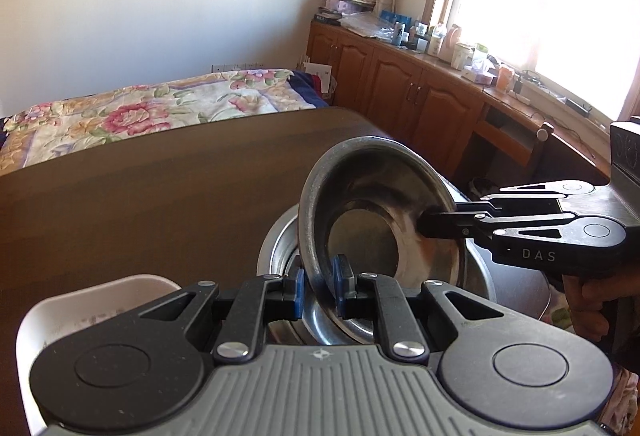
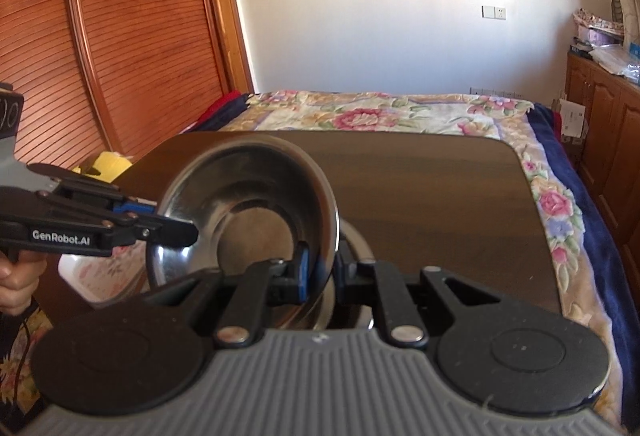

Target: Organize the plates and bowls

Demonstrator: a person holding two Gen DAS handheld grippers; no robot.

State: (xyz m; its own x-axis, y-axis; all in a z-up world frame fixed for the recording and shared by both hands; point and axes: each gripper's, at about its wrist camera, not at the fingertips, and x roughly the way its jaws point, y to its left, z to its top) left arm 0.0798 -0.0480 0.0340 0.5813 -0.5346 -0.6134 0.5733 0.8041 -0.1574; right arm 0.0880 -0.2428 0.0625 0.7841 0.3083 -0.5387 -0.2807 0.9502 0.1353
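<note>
A steel bowl [image 1: 380,212] is held tilted above the dark wooden table [image 1: 160,196]. My left gripper [image 1: 322,286] is shut on its near rim. My right gripper [image 1: 434,226] comes in from the right and is shut on the opposite rim. In the right wrist view the same bowl [image 2: 248,204] is pinched by my right gripper [image 2: 320,272], and my left gripper [image 2: 176,228] clamps the rim from the left. A second steel bowl [image 1: 280,252] sits on the table right under the held one. A white dish [image 1: 100,300] lies at the near left.
A bed with a floral cover [image 1: 140,112] stands behind the table. Wooden cabinets [image 1: 400,84] with clutter run along the right under a window. A slatted wooden door [image 2: 120,36] is at the left. A yellow object [image 2: 106,162] lies beyond the table's left corner.
</note>
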